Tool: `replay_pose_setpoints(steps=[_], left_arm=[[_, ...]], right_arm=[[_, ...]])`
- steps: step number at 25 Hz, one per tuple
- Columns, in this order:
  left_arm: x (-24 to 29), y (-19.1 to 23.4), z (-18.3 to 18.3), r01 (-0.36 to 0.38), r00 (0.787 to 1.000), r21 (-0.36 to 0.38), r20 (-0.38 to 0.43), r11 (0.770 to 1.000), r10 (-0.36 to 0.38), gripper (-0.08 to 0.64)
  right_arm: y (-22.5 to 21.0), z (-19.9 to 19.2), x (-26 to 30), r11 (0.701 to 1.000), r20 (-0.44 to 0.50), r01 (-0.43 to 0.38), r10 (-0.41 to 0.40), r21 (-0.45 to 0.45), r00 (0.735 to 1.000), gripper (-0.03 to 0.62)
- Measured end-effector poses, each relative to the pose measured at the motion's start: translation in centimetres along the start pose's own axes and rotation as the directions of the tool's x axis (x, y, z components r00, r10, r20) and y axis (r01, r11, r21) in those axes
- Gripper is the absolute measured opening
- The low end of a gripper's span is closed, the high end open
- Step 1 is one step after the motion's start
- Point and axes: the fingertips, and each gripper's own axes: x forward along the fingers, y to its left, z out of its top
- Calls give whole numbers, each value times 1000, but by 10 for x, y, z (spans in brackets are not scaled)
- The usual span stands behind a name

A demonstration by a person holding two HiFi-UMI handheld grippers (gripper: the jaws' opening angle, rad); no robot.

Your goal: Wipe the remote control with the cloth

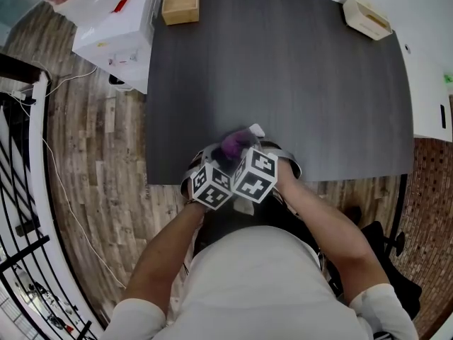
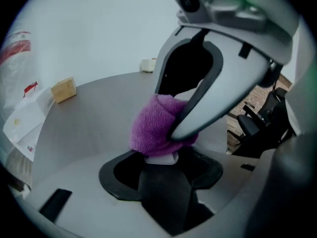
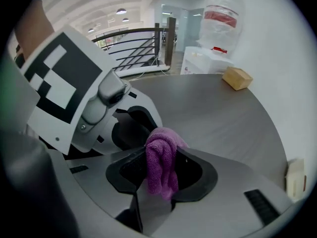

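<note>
— Right gripper (image 3: 163, 177), clamped on purple cloth (image 3: 159, 155), tilted steeply down at near edge of table (image 1: 283, 83).
— Left gripper (image 2: 161, 165)?
— Closed on white remote control (image 2: 161, 158), close alongside, forearms converging; cloth bunched against remote's end.
— Containers?
— Wooden box (image 1: 180, 0) and beige box (image 1: 366, 17) at far edge, well apart; contents not visible.
</note>
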Motion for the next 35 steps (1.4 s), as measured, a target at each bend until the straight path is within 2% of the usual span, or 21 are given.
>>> replay_pose_setpoints(steps=[4,10,16,19,21,24,26,28,32,35], left_arm=[[0,1,0,-16,1000,-25,23,1000,16,218],[-1,1,0,-15,999,-39,28,999,16,216],[-1,3,0,-8,1000,-44,29,999,9,216],[-1,4,-2,-7,1000,-48,18,999,8,216],[-1,3,-2,-3,1000,-58,2,998,3,216],[-2,5,-1,-1,1000,-100,-21,995,-1,216],[-1,2,-1,0,999,-134,-35,991,-5,216],[-1,-4,-1,12,999,-156,-50,988,-20,216],[0,-24,0,68,994,-159,-69,985,-80,216],[5,-46,5,130,987,-136,-78,982,-142,216]], right_arm=[[-7,-5,4,997,-20,-23,24,69,1000,149],[-40,-31,-1,978,-66,46,-33,203,997,149],[-80,-64,-7,941,-107,140,-112,309,988,149],[-103,-84,-11,922,-179,245,-198,301,964,149],[-110,-96,-19,893,-185,279,-226,352,956,149],[-90,-92,-27,849,-102,208,-181,485,978,149],[-65,-86,-24,838,-51,150,-145,524,988,149],[-51,-82,-19,839,-26,132,-140,529,990,149],[-57,-72,-12,841,10,117,-144,528,989,149],[-63,-59,-8,862,20,122,-152,492,988,149]])
